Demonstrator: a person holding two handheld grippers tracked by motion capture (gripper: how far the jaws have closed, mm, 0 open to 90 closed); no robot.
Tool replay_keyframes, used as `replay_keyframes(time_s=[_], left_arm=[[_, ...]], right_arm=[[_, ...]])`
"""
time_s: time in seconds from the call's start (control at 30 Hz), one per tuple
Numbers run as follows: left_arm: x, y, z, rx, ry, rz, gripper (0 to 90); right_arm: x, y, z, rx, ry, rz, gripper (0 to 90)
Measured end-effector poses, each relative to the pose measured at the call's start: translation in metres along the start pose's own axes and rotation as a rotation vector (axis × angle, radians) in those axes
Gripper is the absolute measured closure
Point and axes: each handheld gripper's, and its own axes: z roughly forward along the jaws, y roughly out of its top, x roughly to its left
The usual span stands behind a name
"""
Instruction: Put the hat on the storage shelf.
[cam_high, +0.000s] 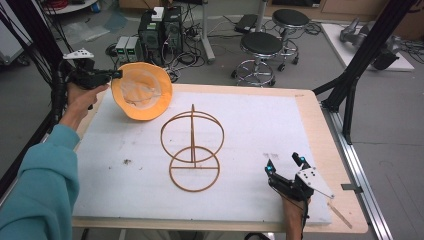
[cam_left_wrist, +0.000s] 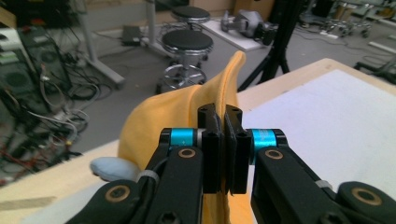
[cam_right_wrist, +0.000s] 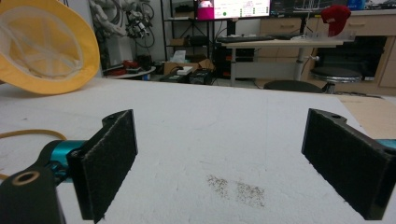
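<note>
- Left gripper (cam_high: 118, 74): at the far left corner of the surface (cam_high: 260, 130), held level in the person's left hand (cam_high: 82, 95). Its jaws are pressed together on the brim of the yellow hat (cam_high: 141, 90), seen plainly in the left gripper view, where the fabric edge runs up between the two pads (cam_left_wrist: 212, 140).
- Yellow hat: raised off the surface and tilted, its open underside with pale lining turned toward the high camera. It hangs over the far left part of the white mat (cam_high: 125, 185), near the surface edge. In the left gripper view the brim (cam_left_wrist: 229, 84) stands upright above the jaws; in the right gripper view the hat (cam_right_wrist: 46, 46) shows at upper left, clear of the mat.
- Wooden hat stand (cam_high: 192, 150): upright near the middle of the mat, a ring base with a central post and a hoop. It stands apart from the hat, to its near right, and nothing is on it.
- Right gripper (cam_high: 285, 165): near the front right of the mat, held in the person's right hand (cam_high: 292, 210). Its jaws are spread wide with nothing between them; the right gripper view shows bare mat (cam_right_wrist: 224, 140) between the pads, with a small patch of dark specks (cam_right_wrist: 236, 189).
- Person's left sleeve (cam_high: 40, 190): teal, entering from the bottom left.
</note>
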Motion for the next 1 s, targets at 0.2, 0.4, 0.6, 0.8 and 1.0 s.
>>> replay_keyframes(time_s=[0.2, 0.4, 0.6, 0.8, 1.0], left_arm=[[-0.003, 0.008, -0.003, -0.019, 0.016, 0.076, 86.8], [-0.008, 0.004, 0.002, 0.019, 0.009, 0.129, 86.8], [-0.019, 0.001, 0.005, 0.037, -0.033, 0.131, 86.8], [-0.035, -0.003, -0.001, 0.039, -0.067, 0.119, 86.8], [-0.055, -0.006, -0.007, 0.042, -0.11, 0.142, 86.7]], right_arm=[[0.0, 0.0, 0.0, -0.001, -0.001, -0.002, 9.3], [-0.001, 0.0, 0.0, -0.005, -0.001, -0.002, 9.3], [-0.001, 0.0, 0.0, -0.007, -0.001, 0.005, 9.3], [-0.001, 0.0, 0.0, -0.009, 0.0, 0.006, 9.3], [-0.001, 0.0, 0.0, -0.009, 0.0, 0.006, 9.3]])
